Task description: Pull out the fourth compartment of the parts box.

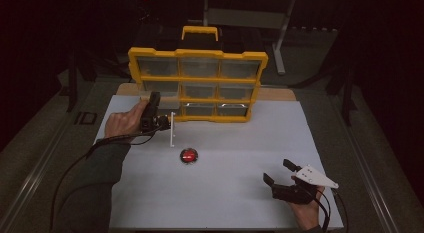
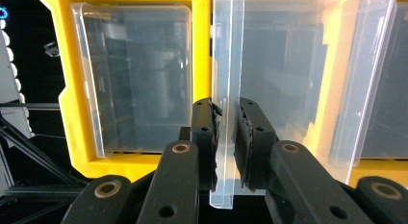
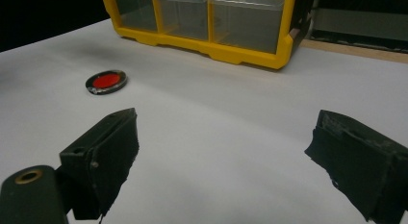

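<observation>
While your left gripper clamps the front wall of a clear plastic drawer, that drawer sits partly drawn out of the bottom-left slot of the yellow organiser cabinet, its front edge showing as a pale upright strip in the high view just ahead of your left hand. The pads press on both sides of the thin wall, so the hold is a pinch on an edge, not on the body. Judge the drawer as light, stiff and slick: it will likely slide easily but could twist or slip if you pull off-axis, so keep the grip low and centred on the wall and draw straight out. Your right gripper rests on the white table sheet near the front right corner, jaws spread wide with nothing between them. A small round red-centred disc lies on the sheet between the two grippers, apart from both. What the drawer holds is hard to tell through the glare, and the cabinet's rear is lost in darkness.
</observation>
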Motion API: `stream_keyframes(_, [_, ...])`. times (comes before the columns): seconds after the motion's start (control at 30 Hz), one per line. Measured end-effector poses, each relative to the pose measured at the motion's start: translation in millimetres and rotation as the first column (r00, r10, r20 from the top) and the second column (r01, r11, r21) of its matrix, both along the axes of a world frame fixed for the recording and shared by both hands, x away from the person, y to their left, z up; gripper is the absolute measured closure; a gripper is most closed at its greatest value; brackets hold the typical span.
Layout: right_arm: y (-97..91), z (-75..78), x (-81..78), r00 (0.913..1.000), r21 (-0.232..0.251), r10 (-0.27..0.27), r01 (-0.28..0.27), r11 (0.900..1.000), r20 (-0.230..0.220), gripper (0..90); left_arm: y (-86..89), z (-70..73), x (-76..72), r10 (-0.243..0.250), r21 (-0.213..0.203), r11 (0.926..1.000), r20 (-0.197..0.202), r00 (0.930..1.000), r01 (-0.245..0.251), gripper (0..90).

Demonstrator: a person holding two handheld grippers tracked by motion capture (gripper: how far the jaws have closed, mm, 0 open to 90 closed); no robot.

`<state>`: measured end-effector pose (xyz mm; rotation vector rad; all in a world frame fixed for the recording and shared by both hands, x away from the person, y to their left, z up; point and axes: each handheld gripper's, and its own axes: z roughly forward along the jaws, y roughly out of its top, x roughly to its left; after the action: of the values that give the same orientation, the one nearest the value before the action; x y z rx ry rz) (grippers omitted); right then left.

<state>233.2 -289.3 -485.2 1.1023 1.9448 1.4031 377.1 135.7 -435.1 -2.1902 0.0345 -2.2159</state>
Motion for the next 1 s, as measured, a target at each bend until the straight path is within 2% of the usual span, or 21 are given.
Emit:
stream_keyframes(0.4, [-0.3, -0.3, 0.4, 1.0000, 0.002, -0.005, 0.005, 1.0000, -0.001, 8.8, 1.4, 0.1, -15.5, -0.011, 0.000, 0.9999, 0.001, 0.9999, 0.011, 79.4])
stream_keyframes(1.0, [-0.2, -0.3, 0.3, 1.0000, 0.004, -0.006, 0.006, 1.0000, -0.002, 8.8, 2.9, -2.6, -31.1, -0.024, 0.001, 0.9997, 0.008, 0.9997, 0.024, 79.2])
